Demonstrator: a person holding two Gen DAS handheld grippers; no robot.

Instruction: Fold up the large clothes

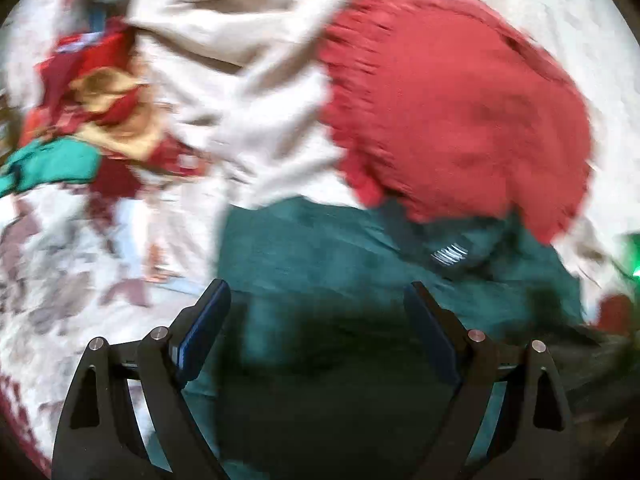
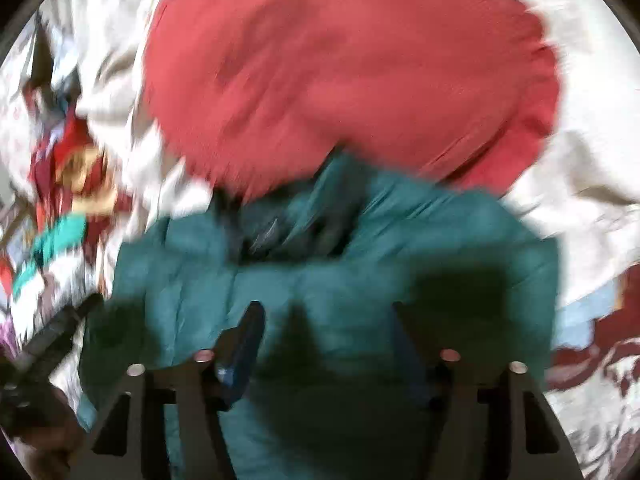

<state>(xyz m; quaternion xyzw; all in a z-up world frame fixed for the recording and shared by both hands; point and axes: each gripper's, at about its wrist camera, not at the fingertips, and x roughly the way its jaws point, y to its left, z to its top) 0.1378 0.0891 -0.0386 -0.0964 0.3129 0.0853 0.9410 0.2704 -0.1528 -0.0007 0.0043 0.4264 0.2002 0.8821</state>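
Bedding, a pale sheet [image 1: 248, 92] with a reddish leaf print toward its edges, covered the whole work surface and served as the base for every item. Teal garment [image 1: 328, 248], the largest piece and taken here as the landmark, lay spread directly below both grippers, apparently already doubled into a compact block, with a small white label [image 1: 450, 256] showing near its far edge. Beyond the teal garment, touching and partly overlapping that far edge, rested the red garment [image 2: 352, 72], also flat and roughly rounded in outline. To the left of the teal garment, well apart, sat a heap of mixed red, yellow and turquoise clothes [image 1: 92, 120], unfolded. Left gripper [image 1: 316, 304] hovered over the near part of the teal garment with its fingers spread wide and nothing between them. Right gripper [image 2: 326, 320] likewise hung above the teal garment, fingers parted and empty; blur obscured its right finger. Judged step: release after a fold. The next move probably calls for a fresh garment from the heap.
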